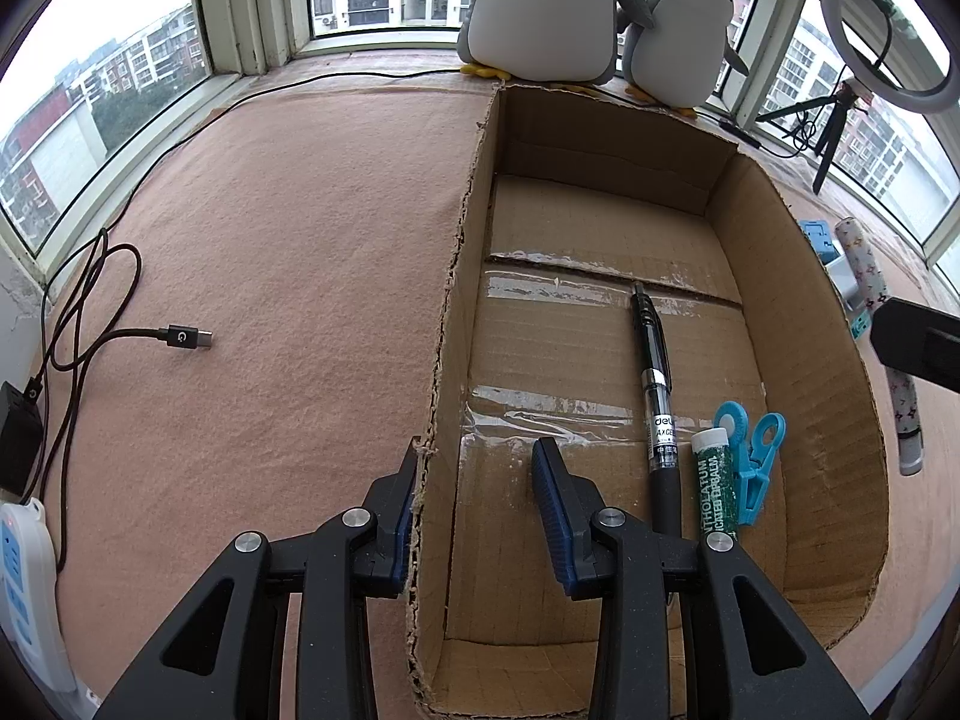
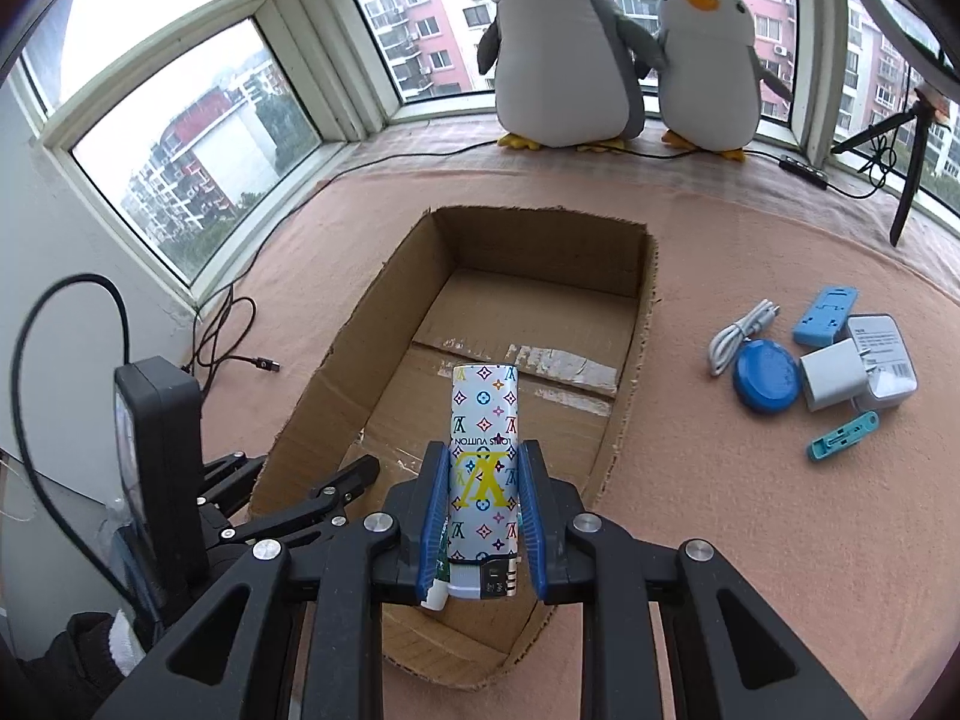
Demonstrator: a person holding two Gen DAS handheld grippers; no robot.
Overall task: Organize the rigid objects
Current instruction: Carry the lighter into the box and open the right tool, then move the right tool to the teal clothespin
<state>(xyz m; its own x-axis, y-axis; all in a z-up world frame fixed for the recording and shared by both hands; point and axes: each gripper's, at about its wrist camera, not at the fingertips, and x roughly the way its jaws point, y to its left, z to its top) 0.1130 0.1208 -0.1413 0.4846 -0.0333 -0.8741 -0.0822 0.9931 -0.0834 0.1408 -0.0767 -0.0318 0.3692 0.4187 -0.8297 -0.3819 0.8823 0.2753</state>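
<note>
An open cardboard box lies on pink felt. Inside it are a black pen, a green lip balm tube and a blue clip. My left gripper straddles the box's left wall. Its outer pad is against the wall and its inner pad stands clear, so the jaws are apart. My right gripper is shut on a white lighter with a coloured monogram print, held upright over the near part of the box. The left gripper also shows in the right wrist view, at the box's left wall.
On the felt right of the box lie a white cable, a blue disc, white chargers, a blue stand and a teal tool. Two plush penguins and a tripod stand at the window. A USB cable lies left.
</note>
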